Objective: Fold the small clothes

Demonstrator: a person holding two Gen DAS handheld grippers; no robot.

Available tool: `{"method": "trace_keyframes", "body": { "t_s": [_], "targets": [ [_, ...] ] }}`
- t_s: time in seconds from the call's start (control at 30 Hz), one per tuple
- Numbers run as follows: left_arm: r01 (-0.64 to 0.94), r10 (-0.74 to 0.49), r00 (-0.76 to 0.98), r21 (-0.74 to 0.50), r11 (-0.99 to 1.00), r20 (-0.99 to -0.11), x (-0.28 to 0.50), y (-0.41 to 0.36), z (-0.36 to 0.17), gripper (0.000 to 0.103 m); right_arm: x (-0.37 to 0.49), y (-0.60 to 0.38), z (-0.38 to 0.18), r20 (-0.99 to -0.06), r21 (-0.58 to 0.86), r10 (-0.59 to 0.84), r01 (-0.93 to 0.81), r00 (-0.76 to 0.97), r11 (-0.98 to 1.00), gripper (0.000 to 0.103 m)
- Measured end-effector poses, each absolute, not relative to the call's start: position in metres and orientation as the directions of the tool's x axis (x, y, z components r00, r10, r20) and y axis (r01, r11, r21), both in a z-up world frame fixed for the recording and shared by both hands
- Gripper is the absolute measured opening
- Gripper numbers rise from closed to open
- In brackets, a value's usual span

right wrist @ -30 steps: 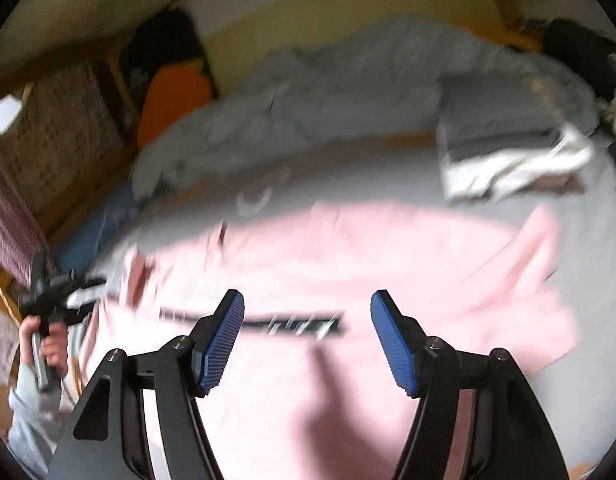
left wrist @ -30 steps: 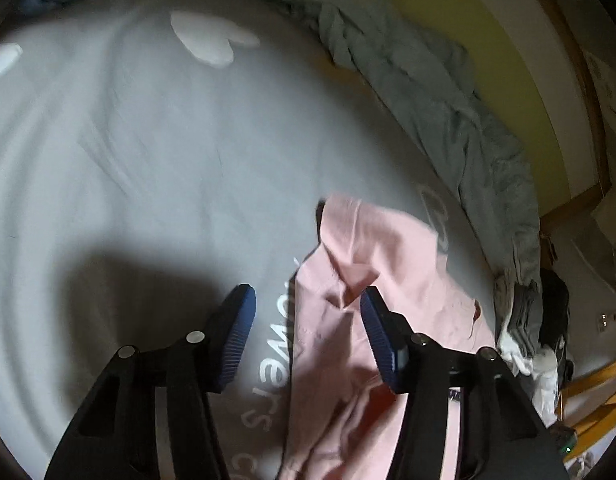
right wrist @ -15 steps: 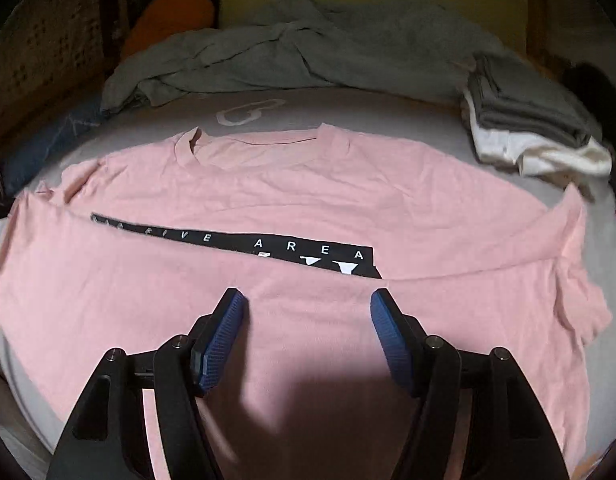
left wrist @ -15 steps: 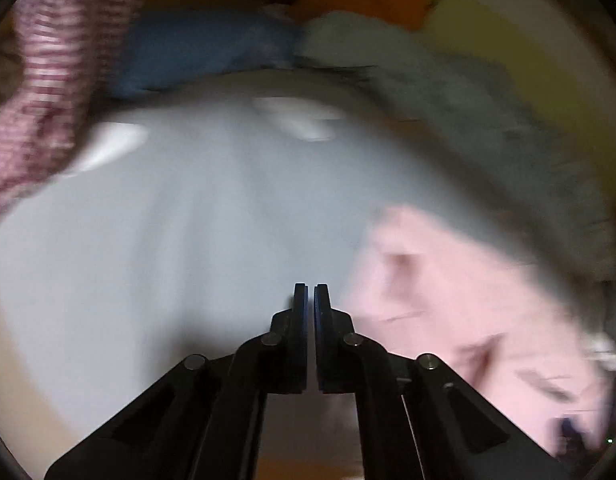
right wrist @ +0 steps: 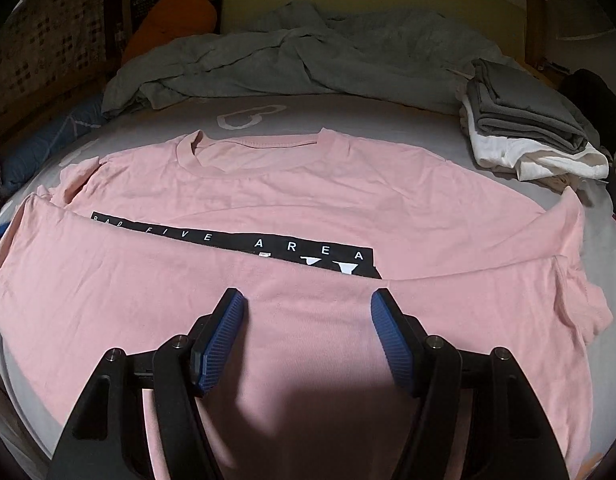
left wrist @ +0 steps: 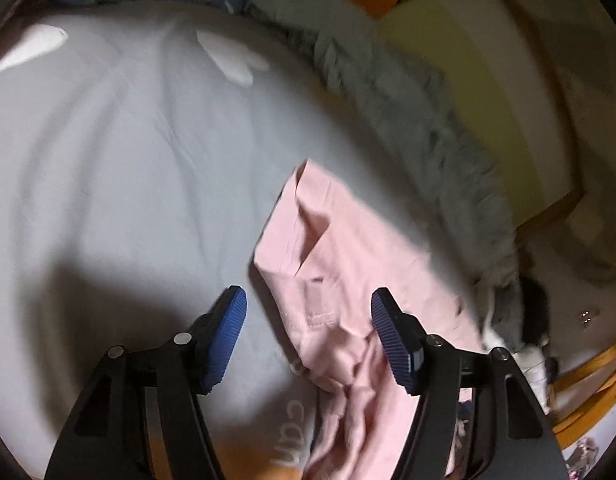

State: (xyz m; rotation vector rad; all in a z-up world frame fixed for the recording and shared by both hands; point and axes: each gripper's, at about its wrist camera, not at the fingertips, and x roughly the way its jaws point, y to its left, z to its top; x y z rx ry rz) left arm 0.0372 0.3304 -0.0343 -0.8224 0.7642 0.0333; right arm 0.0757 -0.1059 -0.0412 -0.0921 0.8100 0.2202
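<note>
Hovering over the pink T-shirt (right wrist: pixel 308 200), both tools gape empty; left tool (left wrist: pixel 308 316) just reopened.

Left gripper (left wrist: pixel 308 336) tilted downward, jaws just opened, nothing clamped; right gripper (right wrist: pixel 308 336) likewise agape.

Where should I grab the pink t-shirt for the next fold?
Probably the pink t-shirt by its sleeve, which lies loose on the sheet ahead of the open left hand-held gripper. Come from the outer side, pinching the hem.
</note>
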Motion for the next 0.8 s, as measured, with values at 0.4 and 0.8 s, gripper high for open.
{"method": "trace_keyframes", "body": {
  "t_s": [0.4,0.8],
  "targets": [
    [-0.509,0.103,0.724,-0.427,0.748,-0.682,-0.013,0.342,-0.019,0.000,0.073,-0.108,-0.040,-0.714,0.029,0.188,-0.239,0.675,0.971,0.068],
    [-0.081,-0.192,0.823,-0.445,0.892,-0.534,-0.017,0.264,0.001,0.061,0.042,-0.147,0.020,-0.528,0.082,0.152,-0.127,0.836,0.988,0.068]
  ]
}}
